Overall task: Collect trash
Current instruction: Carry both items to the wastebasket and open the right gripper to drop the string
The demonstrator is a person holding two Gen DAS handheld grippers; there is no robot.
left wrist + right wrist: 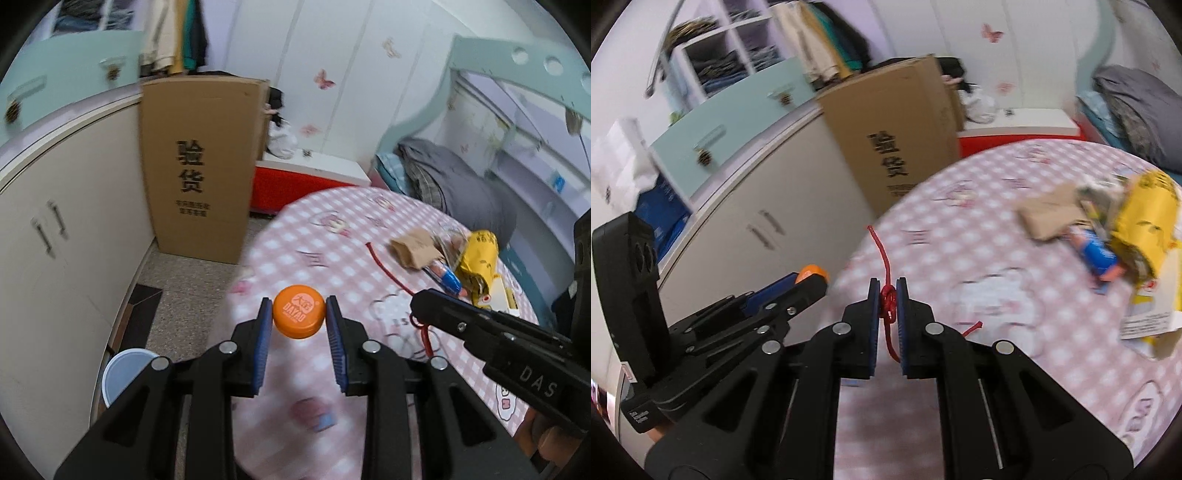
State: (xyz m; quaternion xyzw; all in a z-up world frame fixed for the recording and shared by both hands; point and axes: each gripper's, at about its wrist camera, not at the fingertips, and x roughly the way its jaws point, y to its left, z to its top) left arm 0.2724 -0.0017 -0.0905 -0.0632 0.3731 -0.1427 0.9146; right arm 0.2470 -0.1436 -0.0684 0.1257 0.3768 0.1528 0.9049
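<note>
Pads of the left hand-held gripper (299,314) are clamped on an orange bottle cap (299,312), held above the edge of the pink checked surface (325,229); the right hand-held gripper (887,297) is pinched together on a knotted red string (886,266). So 2 pieces seem collected but not binned. A brown paper scrap (415,247), blue wrapper (448,278) and yellow bag (478,258) remain. Both tools tilt downward, side by side, near a white bin (123,373) on the floor.
</note>
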